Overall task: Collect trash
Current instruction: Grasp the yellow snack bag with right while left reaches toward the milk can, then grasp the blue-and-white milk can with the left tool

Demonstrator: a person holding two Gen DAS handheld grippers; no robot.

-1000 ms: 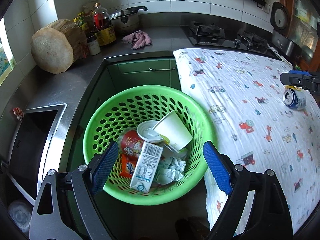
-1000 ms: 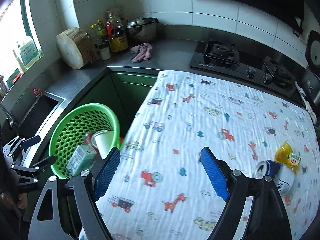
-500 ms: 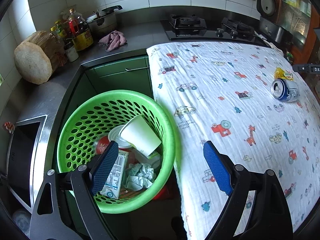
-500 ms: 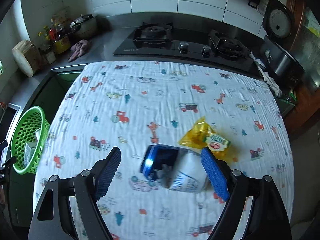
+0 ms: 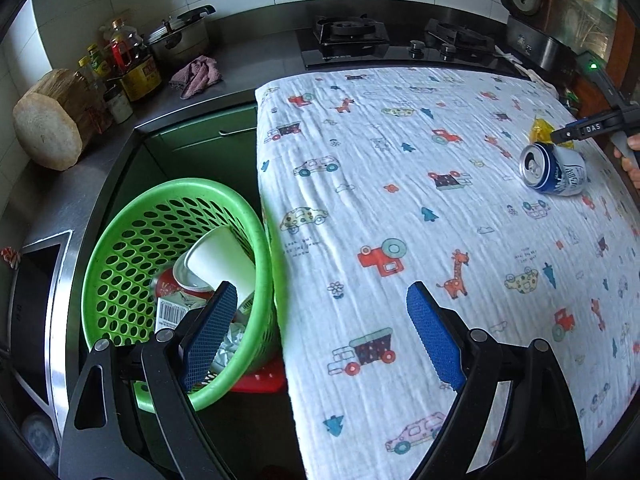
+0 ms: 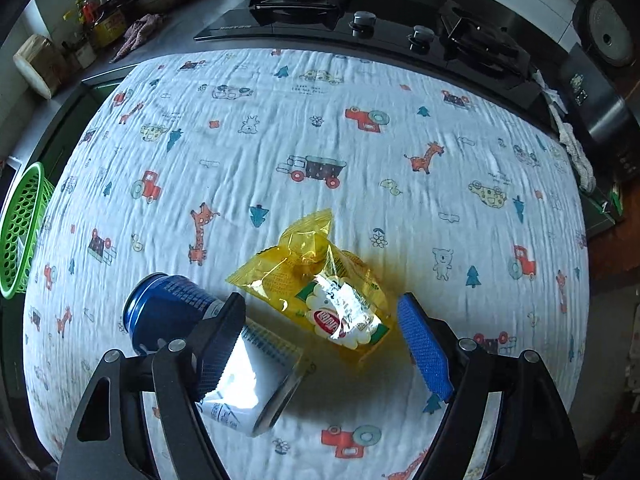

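Right wrist view: right tool (image 6: 320,340) poised over crumpled yellow plastic snack wrapper (image 6: 320,292), jaws closing, nothing gripped.
Wrapper is seen lying on the cartoon-print cloth-covered counter (image 6: 280,140), beside a blue-and-white drink can (image 6: 172,312). Left tool (image 5: 316,336) is held wide open, empty, near the green perforated plastic basket (image 5: 120,280).

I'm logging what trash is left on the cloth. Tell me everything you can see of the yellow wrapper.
The yellow wrapper is a crinkled, see-through plastic packet with a white, green and red label near one end. It lies flat on the printed cloth, apparently empty, just beside the blue and white can. It sits between the closing right claw, whose pads don't yet touch it.
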